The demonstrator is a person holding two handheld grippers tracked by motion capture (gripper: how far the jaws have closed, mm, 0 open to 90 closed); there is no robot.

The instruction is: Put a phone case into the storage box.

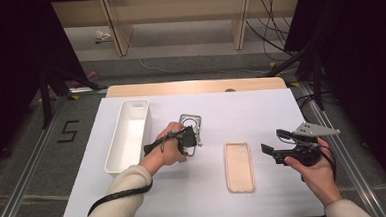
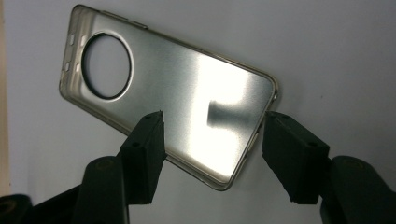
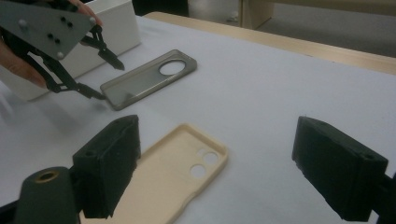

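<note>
Lying flat on the white worktop (image 1: 265,195), a glossy clear case (image 2: 173,102) with a round camera hole sits just beside a white oblong bin (image 1: 127,134). The left claw (image 2: 210,140) spreads open, jaws straddling its near end; whether they touch is unclear. A matte cream case (image 3: 173,182) lies apart, its near end hidden behind the right claw (image 3: 219,163), open and empty.
</note>
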